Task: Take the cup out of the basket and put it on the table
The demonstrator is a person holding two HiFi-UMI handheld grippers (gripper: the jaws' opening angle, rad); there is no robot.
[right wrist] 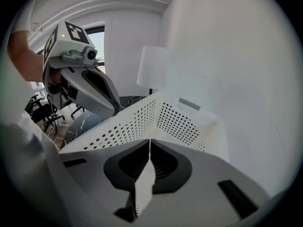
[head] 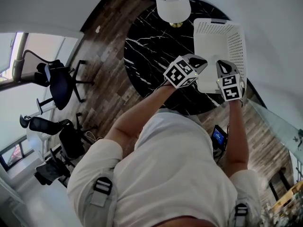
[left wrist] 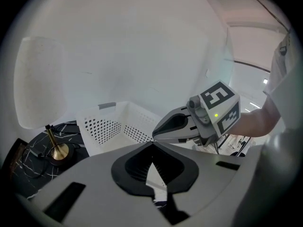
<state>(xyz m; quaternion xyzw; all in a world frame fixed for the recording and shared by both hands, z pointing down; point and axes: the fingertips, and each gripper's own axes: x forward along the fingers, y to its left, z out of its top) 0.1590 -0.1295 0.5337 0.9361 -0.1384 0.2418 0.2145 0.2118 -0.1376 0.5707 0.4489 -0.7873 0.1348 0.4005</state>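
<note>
Left claw [head: 203, 61] and right claw [head: 224, 63], both closed empty, at the near end of the basket [head: 236, 41].

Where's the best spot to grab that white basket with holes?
Probably the top rim of a long side wall of the white perforated plastic basket, coming straight down from above. It stands upright, open-topped, and that thin wall could fit between two jaws.

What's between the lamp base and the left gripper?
Only bare black tabletop from lamp base to left gripper, per the head view; white basket sits alongside.
</note>
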